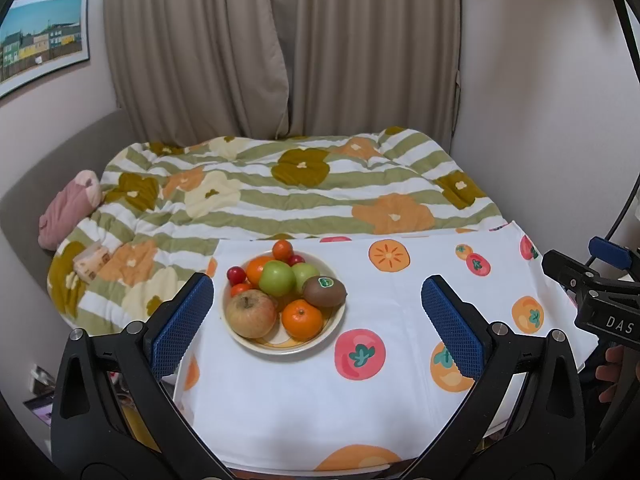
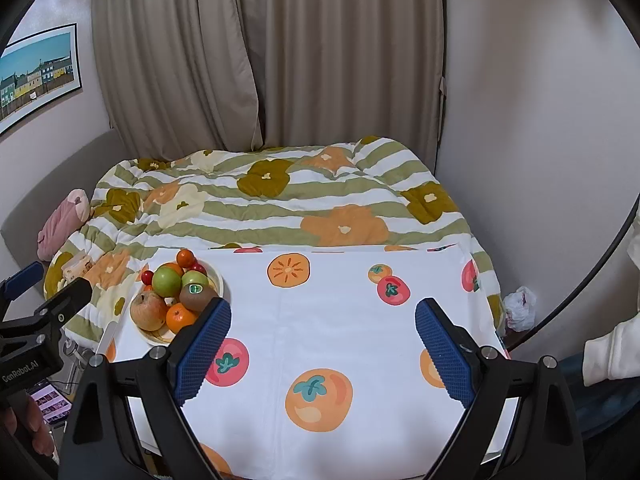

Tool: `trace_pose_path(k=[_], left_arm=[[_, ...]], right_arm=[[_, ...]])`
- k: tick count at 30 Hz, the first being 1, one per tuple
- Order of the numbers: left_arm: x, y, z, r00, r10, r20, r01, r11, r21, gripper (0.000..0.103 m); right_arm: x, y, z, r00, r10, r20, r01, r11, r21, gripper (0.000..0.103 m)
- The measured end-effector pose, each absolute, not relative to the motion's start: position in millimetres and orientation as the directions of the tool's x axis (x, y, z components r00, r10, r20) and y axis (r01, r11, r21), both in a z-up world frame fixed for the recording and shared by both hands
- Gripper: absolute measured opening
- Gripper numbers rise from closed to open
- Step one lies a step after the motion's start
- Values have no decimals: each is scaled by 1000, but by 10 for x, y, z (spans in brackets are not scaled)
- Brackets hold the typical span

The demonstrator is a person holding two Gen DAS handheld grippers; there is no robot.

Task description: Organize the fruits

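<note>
A cream bowl [image 1: 328, 330] [image 2: 218, 278] stands at the left of a table under a white cloth printed with fruit [image 1: 400, 308] [image 2: 328, 320]. Piled in it are a reddish apple [image 1: 251, 314] [image 2: 148, 312], two green apples [image 1: 277, 278] [image 2: 166, 281], a kiwi with a sticker [image 1: 324, 291] [image 2: 197, 294], mandarins [image 1: 302, 319] [image 2: 180, 317] and small red tomatoes [image 1: 236, 275]. My left gripper [image 1: 318, 300] hangs open just in front of the bowl, nothing between its blue pads. My right gripper [image 2: 323, 320] is open over bare cloth, right of the bowl.
Behind the table lies a bed with a striped floral quilt [image 1: 280, 188] [image 2: 272, 196] and a pink plush toy [image 1: 68, 208]. Curtains and walls close the back. A crumpled white bag [image 2: 520, 306] sits off the table's right edge. A sleeve [image 2: 612, 352] shows at right.
</note>
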State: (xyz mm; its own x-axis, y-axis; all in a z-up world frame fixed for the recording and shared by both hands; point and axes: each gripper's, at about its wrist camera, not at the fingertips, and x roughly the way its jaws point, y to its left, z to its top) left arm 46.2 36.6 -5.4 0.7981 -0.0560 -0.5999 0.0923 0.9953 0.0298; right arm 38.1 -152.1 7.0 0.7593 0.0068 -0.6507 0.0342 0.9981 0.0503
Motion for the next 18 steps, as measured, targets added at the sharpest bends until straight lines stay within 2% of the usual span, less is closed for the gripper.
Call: trace_pose_path(k=[18], left_arm=[[415, 351, -35, 806, -59, -589, 93, 995, 27, 103]], right_arm=[[381, -1530, 65, 761, 5, -649, 35, 998, 49, 92]])
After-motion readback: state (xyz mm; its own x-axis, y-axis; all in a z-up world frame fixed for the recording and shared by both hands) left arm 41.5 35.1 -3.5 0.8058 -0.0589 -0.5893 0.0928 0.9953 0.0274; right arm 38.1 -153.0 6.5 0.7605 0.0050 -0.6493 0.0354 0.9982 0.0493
